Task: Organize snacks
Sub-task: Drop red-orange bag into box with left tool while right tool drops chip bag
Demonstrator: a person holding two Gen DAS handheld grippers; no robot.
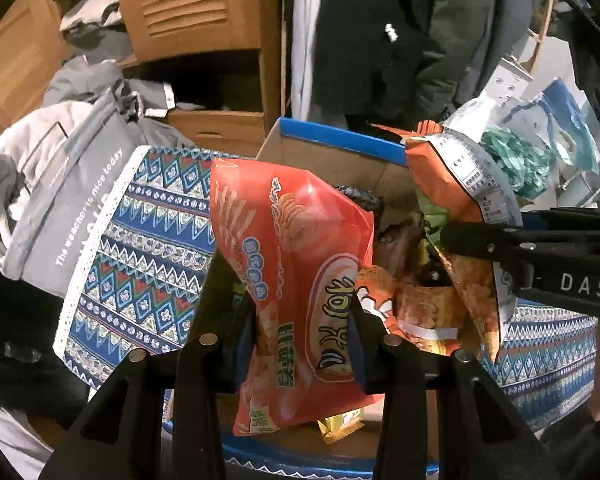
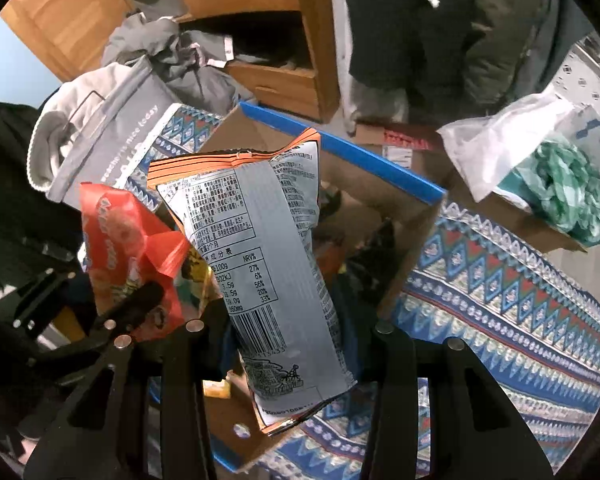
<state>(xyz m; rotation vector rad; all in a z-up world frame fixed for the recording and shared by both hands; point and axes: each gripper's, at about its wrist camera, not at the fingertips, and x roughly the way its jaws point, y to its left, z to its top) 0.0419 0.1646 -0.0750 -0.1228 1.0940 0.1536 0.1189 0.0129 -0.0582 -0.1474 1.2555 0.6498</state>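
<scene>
Clothes (image 1: 40, 184) fill the far left of the left wrist view, a grey bag half covering the patterned cloth (image 1: 140, 248). At centre, the left gripper (image 1: 304, 344) is clamped on a red chip bag (image 1: 300, 280), held upright over the cardboard box (image 1: 340, 160); the bag hides most of the snacks inside, and a yellow packet (image 1: 340, 424) peeks out below. To the right, the other gripper's black finger crosses an orange bag (image 1: 452, 184).

In the right wrist view, the right gripper (image 2: 284, 344) pinches that orange bag (image 2: 256, 240), its silver printed back facing the camera. The box's blue rim (image 2: 340, 148) runs behind. A plastic bag (image 2: 540, 160) sits at upper right, contents unclear.
</scene>
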